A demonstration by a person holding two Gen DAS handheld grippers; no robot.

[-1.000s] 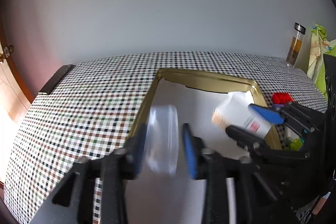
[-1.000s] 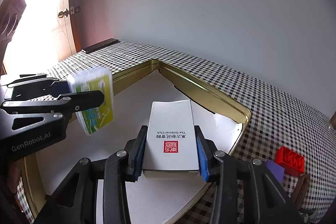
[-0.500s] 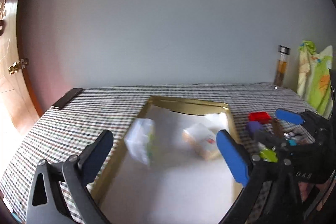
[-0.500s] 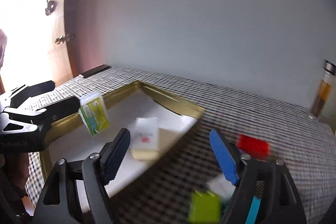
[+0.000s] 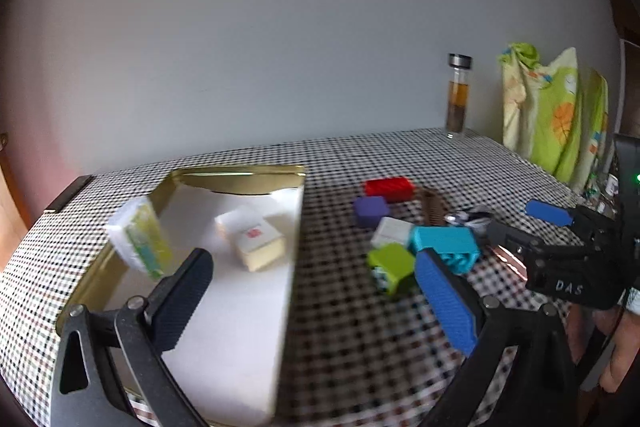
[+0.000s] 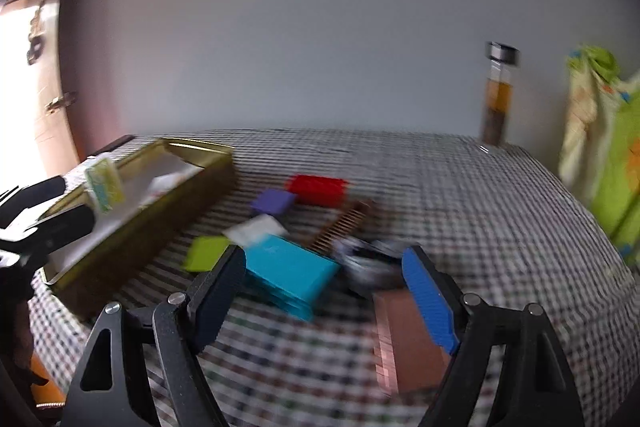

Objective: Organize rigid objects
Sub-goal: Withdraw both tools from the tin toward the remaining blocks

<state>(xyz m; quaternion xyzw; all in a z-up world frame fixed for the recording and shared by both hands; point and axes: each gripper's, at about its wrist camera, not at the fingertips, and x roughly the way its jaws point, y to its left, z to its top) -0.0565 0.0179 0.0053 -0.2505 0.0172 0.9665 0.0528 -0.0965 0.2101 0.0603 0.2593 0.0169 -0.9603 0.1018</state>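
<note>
The table (image 5: 360, 327), in checked cloth, runs out ahead of both tongs. The gold tray (image 5: 240, 177) lies ahead and left of the left tongs (image 5: 316, 291); its long axis runs away from them toward the wall, and white paper lines its floor. The left tongs hang released, jaws wide, nothing between the pads. The right tongs (image 6: 324, 287) are likewise spread wide and grasp nothing; in the left view they show at the far right (image 5: 516, 223).

In the tray, a white box (image 5: 256, 239) with a red mark lies flat just ahead of the left tongs' dark finger, its length slanting away and to the left. A green-and-white pack (image 5: 140, 239) stands tilted on edge at the tray's left rim, leaning on it.

Ahead of the right tongs lies a cluster on the cloth. The teal block (image 6: 288, 275) is nearest, between the jaw tips, long side slanting right and nearer. A copper-coloured plate (image 6: 412, 339) lies flat under the blue finger. Beyond: a lime block (image 6: 206, 253), a white piece (image 6: 256, 229), a brown comb (image 6: 344, 223) pointing away and right, a purple block (image 6: 274, 201), a red brick (image 6: 318, 189) set crosswise. A bottle (image 6: 498, 95) stands upright by the wall, far right.
</note>
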